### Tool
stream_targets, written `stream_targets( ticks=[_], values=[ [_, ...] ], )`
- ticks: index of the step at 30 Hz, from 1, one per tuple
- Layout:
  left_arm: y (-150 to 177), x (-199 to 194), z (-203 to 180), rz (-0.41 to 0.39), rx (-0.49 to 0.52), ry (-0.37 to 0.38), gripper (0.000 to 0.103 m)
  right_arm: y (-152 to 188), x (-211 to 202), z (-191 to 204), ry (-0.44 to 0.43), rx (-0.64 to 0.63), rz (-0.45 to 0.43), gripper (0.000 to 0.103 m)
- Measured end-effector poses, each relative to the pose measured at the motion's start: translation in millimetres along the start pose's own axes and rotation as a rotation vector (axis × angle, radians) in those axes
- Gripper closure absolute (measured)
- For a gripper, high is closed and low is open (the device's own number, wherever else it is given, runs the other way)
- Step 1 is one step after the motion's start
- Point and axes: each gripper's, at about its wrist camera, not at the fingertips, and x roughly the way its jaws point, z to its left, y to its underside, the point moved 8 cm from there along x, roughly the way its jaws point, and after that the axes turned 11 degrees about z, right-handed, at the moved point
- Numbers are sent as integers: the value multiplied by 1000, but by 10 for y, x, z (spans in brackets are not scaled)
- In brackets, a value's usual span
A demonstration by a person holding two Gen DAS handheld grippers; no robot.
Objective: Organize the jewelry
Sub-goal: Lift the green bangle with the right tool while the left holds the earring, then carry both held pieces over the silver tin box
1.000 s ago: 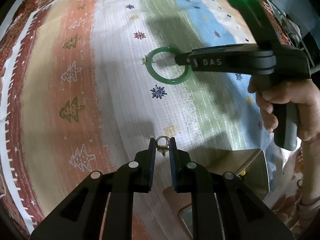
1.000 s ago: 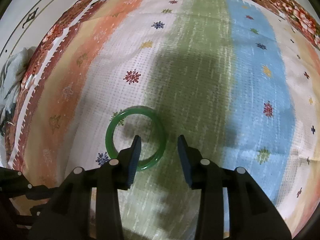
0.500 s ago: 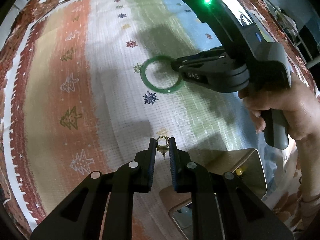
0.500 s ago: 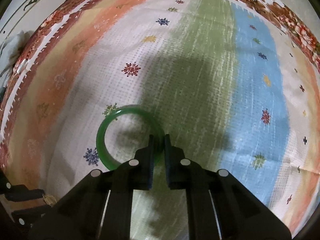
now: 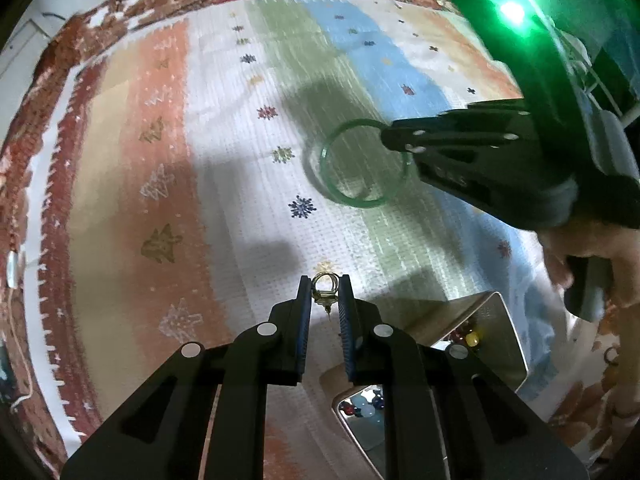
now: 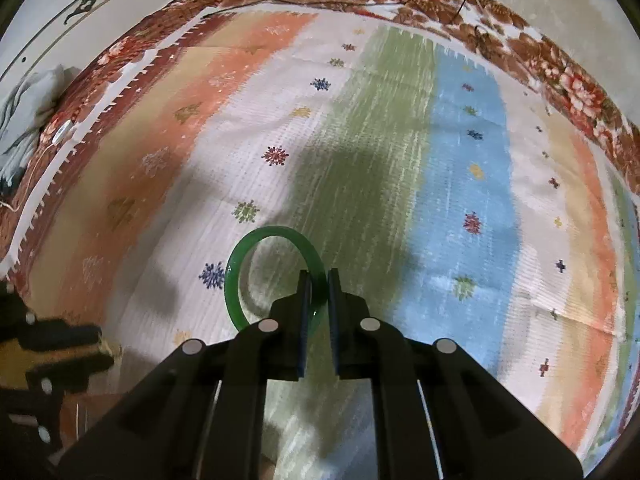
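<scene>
My left gripper (image 5: 324, 286) is shut on a small gold ring (image 5: 323, 285) with a dangling charm, held above the striped cloth. My right gripper (image 6: 318, 280) is shut on the rim of a green bangle (image 6: 236, 276), which hangs tilted off the cloth with a shadow under it. In the left wrist view the right gripper (image 5: 386, 136) reaches in from the right with the green bangle (image 5: 332, 188) pinched at its tip. An open jewelry box (image 5: 504, 336) with coloured beads inside sits just right of my left fingers.
A striped cloth (image 6: 460, 160) with small star and tree motifs covers the surface, over a red floral fabric (image 6: 560, 76). A person's hand (image 5: 616, 264) grips the right tool's handle. A grey rag (image 6: 24, 112) lies at the far left edge.
The right gripper closed on the bangle's rim and lifted it off the cloth, tilting it. The left gripper rose a little, still holding the gold ring.
</scene>
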Motion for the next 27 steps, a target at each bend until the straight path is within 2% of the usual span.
stream_targets(
  ticks=[15,27],
  values=[
    [48,-204,-102,-78,15,-5,90,319,-490,108,-29,21,-127,93],
    [230,-450,-233,-152,25,37,90,668,-832,209,-43,29,-192,93]
  ],
)
